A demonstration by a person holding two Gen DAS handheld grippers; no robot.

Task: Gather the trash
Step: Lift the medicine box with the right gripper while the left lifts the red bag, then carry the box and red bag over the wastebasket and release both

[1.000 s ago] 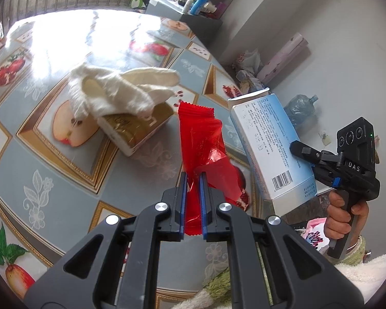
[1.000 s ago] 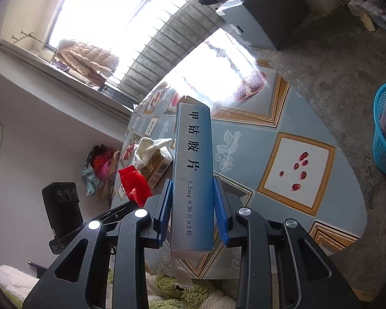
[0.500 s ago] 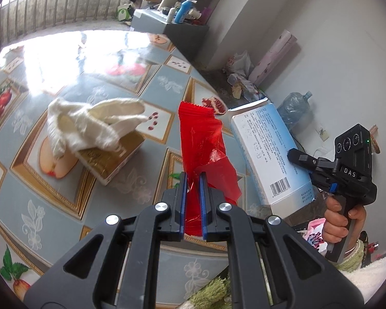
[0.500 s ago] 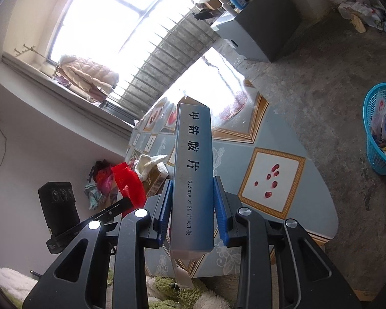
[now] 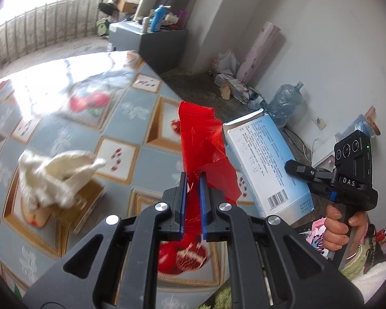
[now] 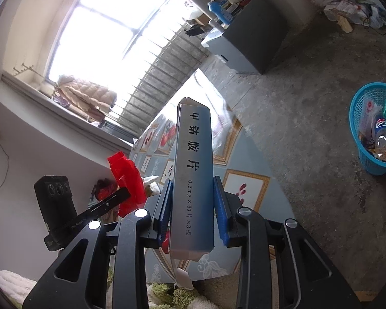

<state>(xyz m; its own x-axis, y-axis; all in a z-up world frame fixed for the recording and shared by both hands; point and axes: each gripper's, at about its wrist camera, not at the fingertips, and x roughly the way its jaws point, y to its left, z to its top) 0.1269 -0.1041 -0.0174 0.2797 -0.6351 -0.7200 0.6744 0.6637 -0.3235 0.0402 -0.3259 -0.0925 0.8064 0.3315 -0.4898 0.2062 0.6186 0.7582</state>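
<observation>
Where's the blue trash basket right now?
The blue basket shows only in the right wrist view, at the far right edge, standing on the bare concrete floor beyond the table, already holding a bottle and wrappers.

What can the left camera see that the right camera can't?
Only the left wrist view shows the big water bottle by the wall and the hand holding the right tool. Only the right wrist view shows the blue basket of rubbish on the floor and the window. Both show the red wrapper in the left tool, the blue box in the right tool, and the tissue box.
</observation>
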